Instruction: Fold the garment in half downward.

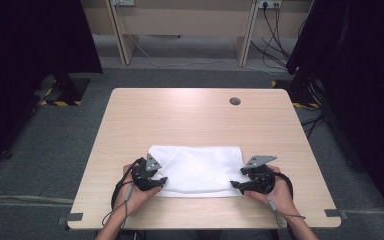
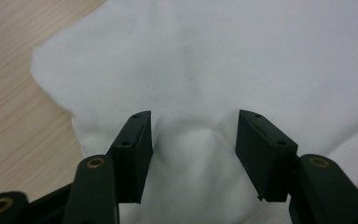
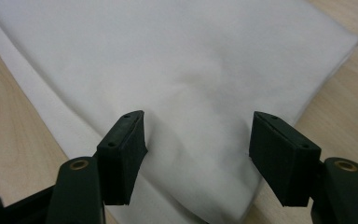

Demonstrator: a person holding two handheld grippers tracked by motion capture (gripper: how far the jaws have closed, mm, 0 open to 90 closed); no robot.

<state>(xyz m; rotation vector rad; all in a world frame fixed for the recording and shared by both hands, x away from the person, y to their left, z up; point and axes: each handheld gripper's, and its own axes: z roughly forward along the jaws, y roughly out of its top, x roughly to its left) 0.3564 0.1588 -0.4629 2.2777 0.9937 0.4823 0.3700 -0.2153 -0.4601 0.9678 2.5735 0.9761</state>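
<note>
Tongs spread on both sides, our left tongs [image 1: 161,181] and right tongs [image 1: 236,183] straddle the near corners of the white cloth [image 1: 198,170], lying long-axis crosswise on the counter [image 1: 190,115] between them.

I see a light wood-grain tabletop [image 1: 190,117] with a round cable port [image 1: 235,101] near its far right. Grey metal brackets [image 1: 73,217] sit at its two near corners. It stands on grey carpet [image 1: 65,150]. Beyond it I see a pale desk frame [image 1: 185,20], trailing cables [image 1: 272,35] and black equipment stands [image 1: 62,87] with hazard-striped bases.
</note>
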